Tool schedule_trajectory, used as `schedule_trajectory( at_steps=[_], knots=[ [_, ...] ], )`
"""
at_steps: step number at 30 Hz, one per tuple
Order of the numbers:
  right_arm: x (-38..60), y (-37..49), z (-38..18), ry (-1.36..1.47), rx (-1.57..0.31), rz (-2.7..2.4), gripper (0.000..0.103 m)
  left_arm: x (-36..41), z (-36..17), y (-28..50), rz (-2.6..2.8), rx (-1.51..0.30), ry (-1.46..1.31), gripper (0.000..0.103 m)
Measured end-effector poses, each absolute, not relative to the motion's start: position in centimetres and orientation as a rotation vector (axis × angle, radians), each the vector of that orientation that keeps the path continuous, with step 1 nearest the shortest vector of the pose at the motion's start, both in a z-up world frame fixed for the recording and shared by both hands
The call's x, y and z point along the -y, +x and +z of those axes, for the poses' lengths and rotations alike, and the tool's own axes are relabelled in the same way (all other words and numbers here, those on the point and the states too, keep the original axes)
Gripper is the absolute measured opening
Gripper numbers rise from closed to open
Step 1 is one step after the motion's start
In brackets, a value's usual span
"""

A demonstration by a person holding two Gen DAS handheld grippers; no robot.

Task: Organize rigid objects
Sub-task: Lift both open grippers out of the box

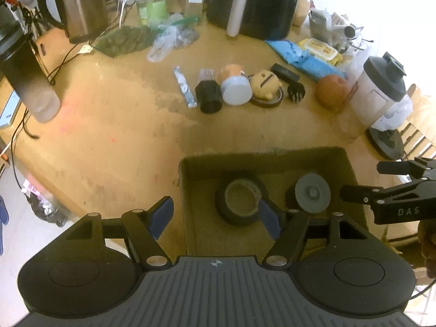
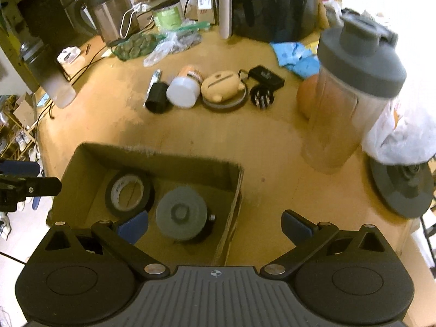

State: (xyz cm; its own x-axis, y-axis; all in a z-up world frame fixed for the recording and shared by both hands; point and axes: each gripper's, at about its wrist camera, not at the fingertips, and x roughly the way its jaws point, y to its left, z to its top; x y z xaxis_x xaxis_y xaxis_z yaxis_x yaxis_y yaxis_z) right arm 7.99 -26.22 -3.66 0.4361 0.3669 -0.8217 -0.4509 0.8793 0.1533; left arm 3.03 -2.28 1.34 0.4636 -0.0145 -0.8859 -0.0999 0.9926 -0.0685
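A cardboard box (image 1: 188,190) (image 2: 231,188) sits near the table's front edge. In it lie a black tape roll (image 1: 241,201) (image 2: 128,192) and a grey round disc part (image 1: 313,196) (image 2: 181,214). My left gripper (image 1: 218,218) is open and empty above the box's left wall. My right gripper (image 2: 215,226) is open and empty above the box's right wall. Farther back, a row holds a black cylinder (image 1: 208,96) (image 2: 157,98), an orange jar with a white lid (image 1: 235,84) (image 2: 185,88), a yellow toy (image 1: 265,84) (image 2: 222,85) and a black pronged piece (image 1: 295,92) (image 2: 262,96).
A shaker bottle (image 1: 380,92) (image 2: 354,95) and an orange ball (image 1: 332,91) stand at the right. A kettle (image 1: 79,11), a dark tumbler (image 1: 27,81), cables, bags and a black appliance (image 1: 256,0) crowd the back. A blue wrapper (image 1: 297,57) lies behind the row.
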Motion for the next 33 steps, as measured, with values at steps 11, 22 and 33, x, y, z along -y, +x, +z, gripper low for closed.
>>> schedule_trajectory(
  at_steps=[11,22,33],
  knots=[
    [25.9,11.2,-2.2,-0.091,-0.947,0.488,0.103,1.9,2.2,6.5,0.047,-1.060,-0.096,0.068],
    [25.7,13.0,-2.2,-0.058,-0.900,0.459,0.103,0.9,1.4,8.3,0.025,-1.073,-0.109,0.068],
    [24.6,14.4,-3.5,-0.033,-0.866,0.471,0.102,-0.3,-0.2,9.4,-0.010,-1.107,-0.152,0.068]
  ],
)
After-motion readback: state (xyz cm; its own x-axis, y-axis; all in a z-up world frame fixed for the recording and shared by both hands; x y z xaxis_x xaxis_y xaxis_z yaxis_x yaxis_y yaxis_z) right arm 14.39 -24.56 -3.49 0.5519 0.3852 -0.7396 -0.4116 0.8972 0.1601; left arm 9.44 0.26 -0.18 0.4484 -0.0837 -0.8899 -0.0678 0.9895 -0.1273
